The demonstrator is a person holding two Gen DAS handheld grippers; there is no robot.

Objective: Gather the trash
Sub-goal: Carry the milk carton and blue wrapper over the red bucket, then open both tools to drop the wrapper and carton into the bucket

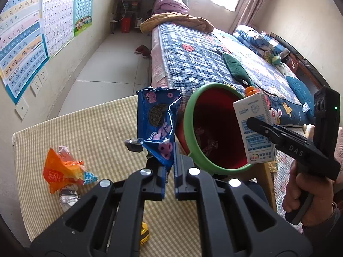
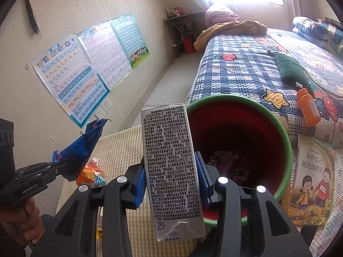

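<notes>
**Both grippers loaded beside the bin**

The left gripper (image 1: 170,167) is clenched on a crumpled blue snack wrapper (image 1: 158,120), held up over the checked surface (image 1: 92,124). The right gripper (image 2: 171,184) grasps a white milk carton (image 2: 171,171) just near the red bin (image 2: 285,141) with a green rim. An orange wrapper (image 1: 60,171) lies on the surface at left
</notes>
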